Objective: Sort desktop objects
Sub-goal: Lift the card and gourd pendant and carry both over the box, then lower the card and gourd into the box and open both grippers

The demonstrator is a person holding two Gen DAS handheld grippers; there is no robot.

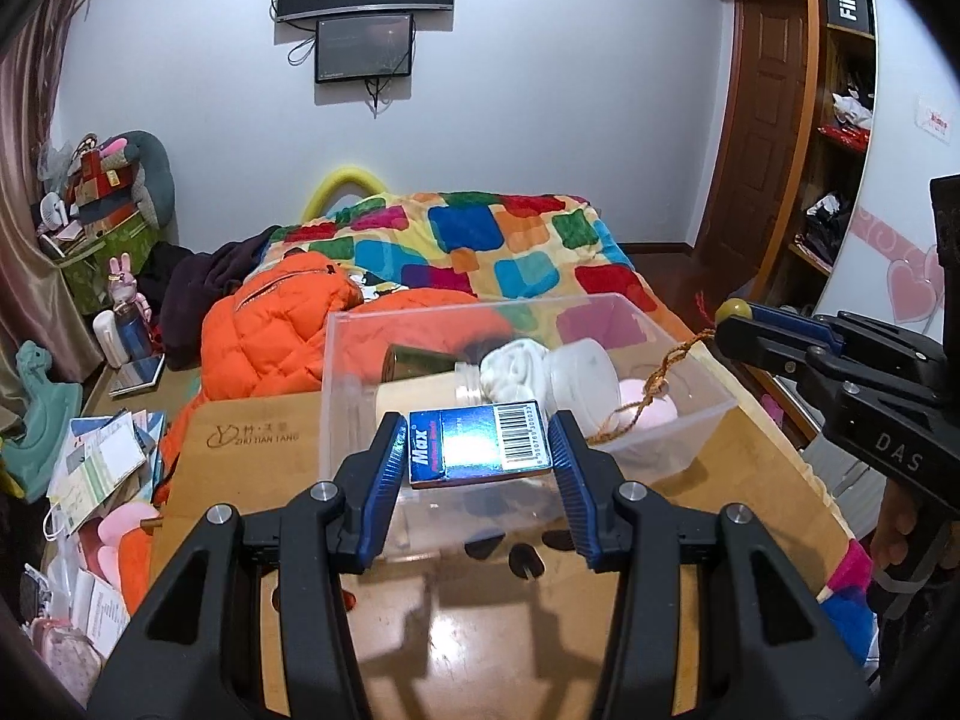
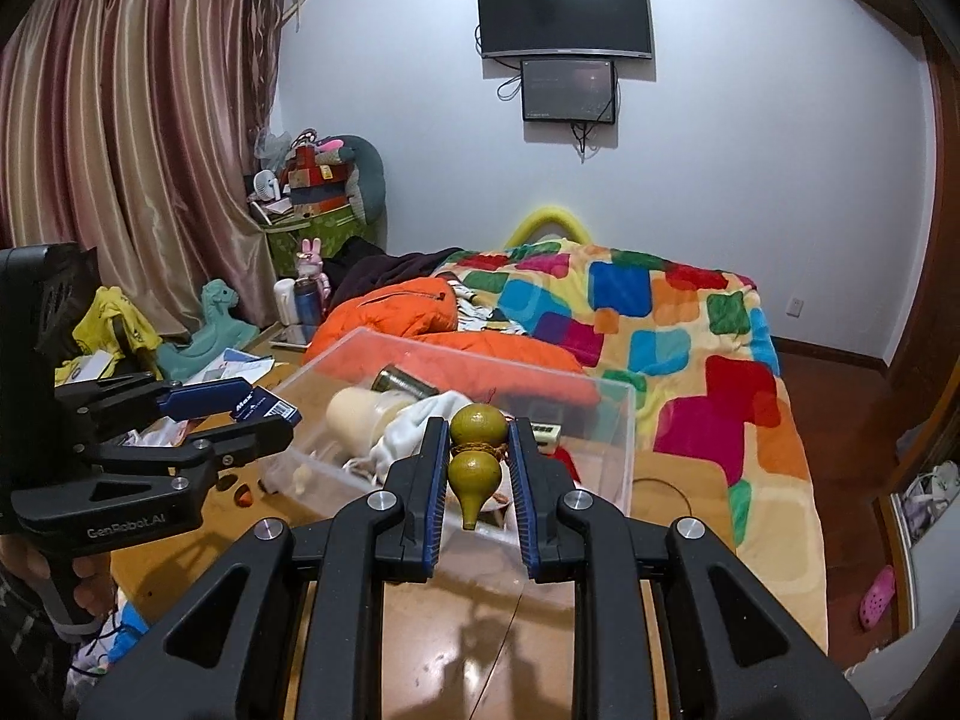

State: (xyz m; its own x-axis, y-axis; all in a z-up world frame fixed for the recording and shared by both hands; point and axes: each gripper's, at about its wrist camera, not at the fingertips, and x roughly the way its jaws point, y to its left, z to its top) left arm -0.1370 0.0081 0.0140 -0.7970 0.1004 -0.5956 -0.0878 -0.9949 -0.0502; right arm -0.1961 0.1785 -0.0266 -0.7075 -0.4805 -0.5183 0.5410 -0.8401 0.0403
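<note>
My left gripper (image 1: pixel 477 447) is shut on a blue Max box (image 1: pixel 480 443) and holds it above the near wall of a clear plastic bin (image 1: pixel 348 360). The bin holds a cream bottle with a gold cap (image 1: pixel 420 387), a white cloth (image 1: pixel 510 369), a white jar (image 1: pixel 585 372) and a pink item (image 1: pixel 651 405). My right gripper (image 2: pixel 478 465) is shut on a small olive gourd (image 2: pixel 477 447) and holds it over the bin's near edge (image 2: pixel 624 420). The gourd's braided cord (image 1: pixel 648 390) hangs into the bin. The left gripper (image 2: pixel 240 414) also shows in the right wrist view.
The bin stands on a wooden table (image 1: pixel 480 630) with dark small bits (image 1: pixel 522 558) in front of it. A bed with a colourful blanket (image 2: pixel 660 330) and an orange jacket (image 1: pixel 270 330) lies behind. Papers and toys (image 1: pixel 102 462) clutter the floor at left.
</note>
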